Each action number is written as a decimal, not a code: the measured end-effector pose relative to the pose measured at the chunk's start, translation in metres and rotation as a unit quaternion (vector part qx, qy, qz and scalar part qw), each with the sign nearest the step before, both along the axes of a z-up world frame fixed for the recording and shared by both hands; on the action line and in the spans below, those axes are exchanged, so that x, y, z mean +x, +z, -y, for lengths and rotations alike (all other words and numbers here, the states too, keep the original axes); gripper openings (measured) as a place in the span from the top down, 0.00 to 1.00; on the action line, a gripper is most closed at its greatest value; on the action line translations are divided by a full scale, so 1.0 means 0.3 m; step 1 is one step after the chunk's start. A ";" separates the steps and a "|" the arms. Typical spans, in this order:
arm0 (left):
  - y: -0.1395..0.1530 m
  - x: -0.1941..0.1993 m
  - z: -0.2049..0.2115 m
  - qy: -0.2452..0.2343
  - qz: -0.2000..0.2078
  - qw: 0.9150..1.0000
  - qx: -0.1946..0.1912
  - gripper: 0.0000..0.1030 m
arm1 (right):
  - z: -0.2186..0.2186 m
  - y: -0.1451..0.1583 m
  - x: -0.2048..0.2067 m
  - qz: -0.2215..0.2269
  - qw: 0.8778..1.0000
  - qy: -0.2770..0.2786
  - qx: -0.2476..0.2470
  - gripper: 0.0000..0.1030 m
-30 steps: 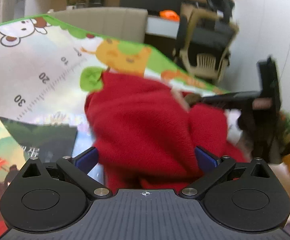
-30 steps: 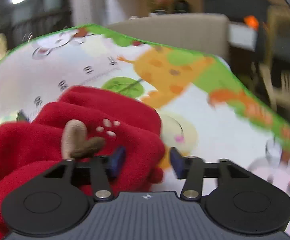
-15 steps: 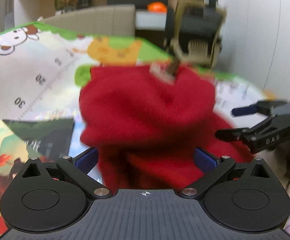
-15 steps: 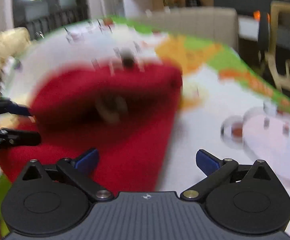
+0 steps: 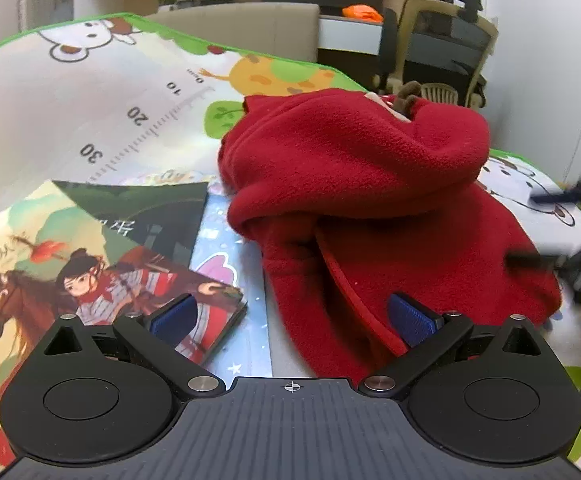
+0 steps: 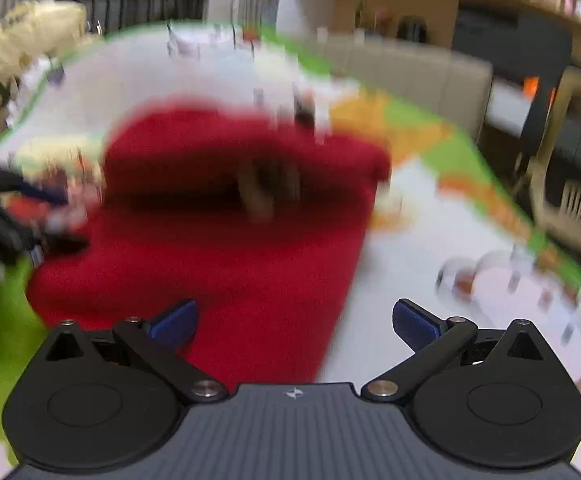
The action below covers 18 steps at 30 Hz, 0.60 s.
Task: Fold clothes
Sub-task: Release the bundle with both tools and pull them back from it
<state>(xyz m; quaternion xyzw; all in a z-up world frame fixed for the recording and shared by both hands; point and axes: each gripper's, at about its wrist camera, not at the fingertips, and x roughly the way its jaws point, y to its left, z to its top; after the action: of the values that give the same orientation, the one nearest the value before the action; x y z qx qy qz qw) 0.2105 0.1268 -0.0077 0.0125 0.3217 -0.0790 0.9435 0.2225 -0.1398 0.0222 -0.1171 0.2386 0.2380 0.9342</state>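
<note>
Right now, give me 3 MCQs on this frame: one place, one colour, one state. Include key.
1. Where do the picture books lie relative to the fleece garment in the left wrist view?
A. to its left
B. on top of it
C. to its right

2. What colour is the garment?
A. blue
B. red
C. grey

3. How do the left gripper jaws stand?
A. shut on the garment
B. shut on a book
C. open

Key: A, books sit left on the play mat; B, fleece is plainly red; C, the blue pads stand wide apart, gripping nothing.
</note>
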 end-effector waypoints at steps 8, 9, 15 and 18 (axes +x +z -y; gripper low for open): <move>-0.005 -0.011 -0.014 0.010 -0.008 1.000 -0.019 0.00 | -0.119 0.128 0.207 0.046 0.997 -0.059 0.022 0.00; -0.002 -0.013 -0.014 0.009 -0.008 1.000 -0.015 0.00 | -0.144 0.089 0.249 0.032 0.997 -0.066 -0.012 0.00; -0.020 -0.008 -0.021 0.018 -0.018 0.999 -0.023 0.00 | -0.120 0.000 0.199 0.028 0.997 -0.069 -0.004 0.00; -0.017 -0.045 -0.022 0.044 -0.006 0.998 -0.036 0.00 | -0.106 0.014 0.138 0.039 0.996 -0.077 0.006 0.00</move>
<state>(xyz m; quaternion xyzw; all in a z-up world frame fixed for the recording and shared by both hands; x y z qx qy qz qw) 0.1970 0.1333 -0.0127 -0.0363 0.3247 -0.0493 0.9438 0.2639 -0.1079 0.0266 -0.1020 0.2090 0.1621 0.9590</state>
